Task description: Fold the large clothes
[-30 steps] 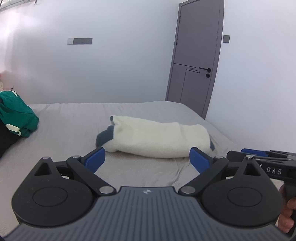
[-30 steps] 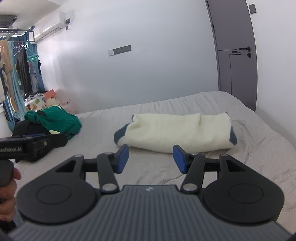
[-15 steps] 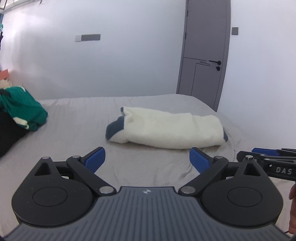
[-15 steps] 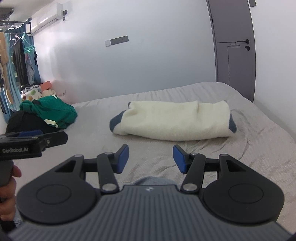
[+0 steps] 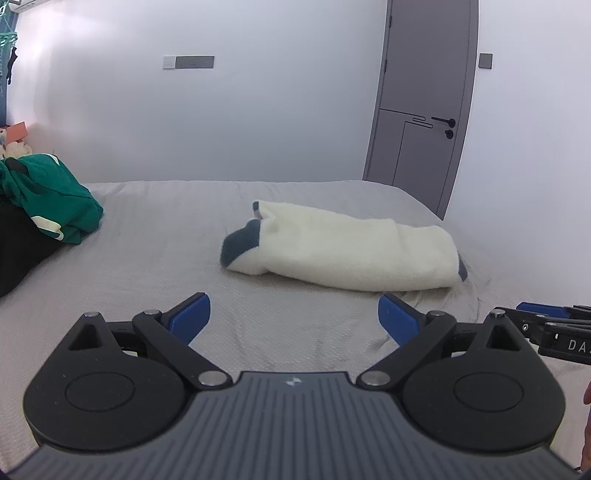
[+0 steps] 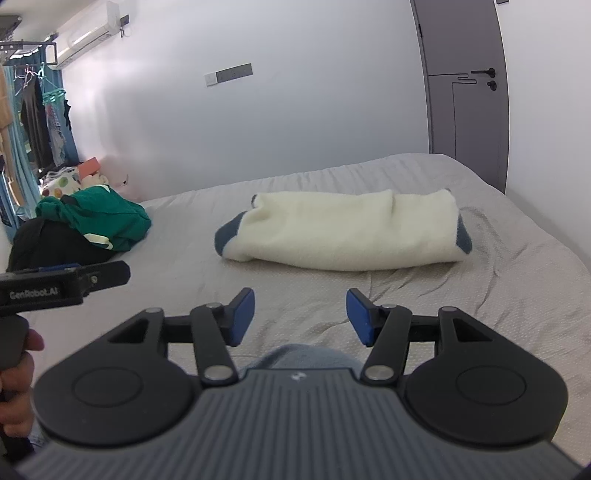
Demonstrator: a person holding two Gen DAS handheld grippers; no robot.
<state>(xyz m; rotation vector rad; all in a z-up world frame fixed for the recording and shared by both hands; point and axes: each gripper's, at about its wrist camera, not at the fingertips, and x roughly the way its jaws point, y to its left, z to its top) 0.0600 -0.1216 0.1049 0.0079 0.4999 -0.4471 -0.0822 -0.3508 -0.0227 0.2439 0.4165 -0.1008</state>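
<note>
One wide bed covered in a grey woven spread (image 6: pixel 461 295) fills the lower half of both views, the largest thing here. One tall grey door with a black lever handle (image 5: pixel 424 110) stands in the white wall at about one o'clock.

On the bed lies one cream fleece garment with dark blue cuffs, folded into a long thick bundle (image 6: pixel 343 236); it sits at twelve o'clock ahead of the right gripper and toward one o'clock from the left gripper, crosswise, with one blue cuff showing at each end. No claw touches it.

At ten o'clock, well apart from the bundle, one pile holds two pieces: a crumpled green garment with pale trim (image 6: pixel 103 218) on top of a black garment (image 6: pixel 51 243).

Two grippers are in view. The left gripper (image 5: pixel 293 317) hovers above the spread with its two blue pads spread wide, released, nothing between them. The right gripper (image 6: pixel 300 315) hovers likewise, its two blue pads parted about halfway, released and empty. In the right wrist view one hand (image 6: pixel 16 384) grips the left tool's handle at eight o'clock.

One air conditioner (image 6: pixel 86 35) hangs high at eleven o'clock, and one grey wall switch panel (image 5: pixel 189 62) sits at twelve.
</note>
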